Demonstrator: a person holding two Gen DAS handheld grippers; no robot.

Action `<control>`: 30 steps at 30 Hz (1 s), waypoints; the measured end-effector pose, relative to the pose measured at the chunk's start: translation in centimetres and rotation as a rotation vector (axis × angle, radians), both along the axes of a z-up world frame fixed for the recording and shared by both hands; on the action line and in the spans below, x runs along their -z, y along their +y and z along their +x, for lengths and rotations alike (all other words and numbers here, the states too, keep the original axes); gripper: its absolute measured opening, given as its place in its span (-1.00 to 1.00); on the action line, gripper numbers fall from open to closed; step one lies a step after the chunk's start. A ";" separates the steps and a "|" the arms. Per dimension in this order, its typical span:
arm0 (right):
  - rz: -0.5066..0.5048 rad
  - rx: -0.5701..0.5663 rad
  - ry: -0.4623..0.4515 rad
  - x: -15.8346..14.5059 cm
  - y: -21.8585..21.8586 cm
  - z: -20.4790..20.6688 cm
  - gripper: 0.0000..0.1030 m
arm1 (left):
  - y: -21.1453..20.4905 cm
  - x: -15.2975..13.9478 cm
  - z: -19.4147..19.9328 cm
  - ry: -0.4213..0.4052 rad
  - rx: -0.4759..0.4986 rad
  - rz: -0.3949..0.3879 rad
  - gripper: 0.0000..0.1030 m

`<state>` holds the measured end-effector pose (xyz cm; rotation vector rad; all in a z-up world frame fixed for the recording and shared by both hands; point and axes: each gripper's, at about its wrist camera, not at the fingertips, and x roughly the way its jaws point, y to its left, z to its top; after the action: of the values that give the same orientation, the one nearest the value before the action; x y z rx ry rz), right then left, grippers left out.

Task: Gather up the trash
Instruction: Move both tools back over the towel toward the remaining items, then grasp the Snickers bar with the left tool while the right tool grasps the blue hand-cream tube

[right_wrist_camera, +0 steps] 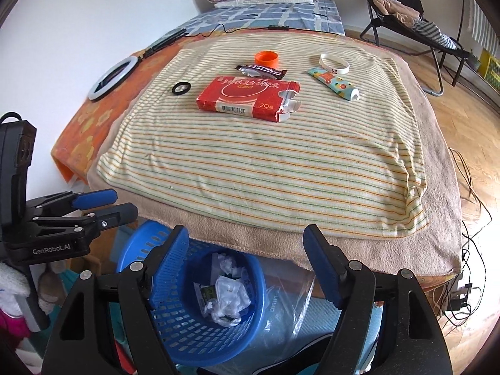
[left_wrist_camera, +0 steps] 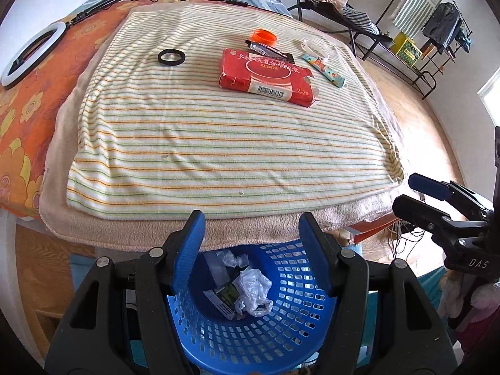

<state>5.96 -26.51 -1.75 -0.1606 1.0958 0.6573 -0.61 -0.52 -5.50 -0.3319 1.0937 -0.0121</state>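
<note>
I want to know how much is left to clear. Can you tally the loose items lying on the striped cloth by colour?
Red: 1, the torn carton
Orange: 1, the cap
Black: 1, the ring
Dark brown: 1, the snack wrapper
White: 1, the wristband
Multicoloured: 1, the squeezed tube
Total: 6

black tool, blue pads, silver screws

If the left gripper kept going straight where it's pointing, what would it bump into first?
Probably the blue basket: the left gripper, open and empty, points down into it, so it would likely meet the crumpled plastic inside, though depth is hard to judge.
</note>
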 end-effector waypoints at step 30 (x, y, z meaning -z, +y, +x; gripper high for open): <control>0.023 0.034 -0.051 0.3 -0.3 20.0 0.47 | 4.8 1.0 21.2 0.006 -0.069 -0.146 0.24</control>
<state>25.92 -26.85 -2.09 -0.1380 1.0397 0.6320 20.56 4.26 -6.45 -0.5006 1.0896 -0.0299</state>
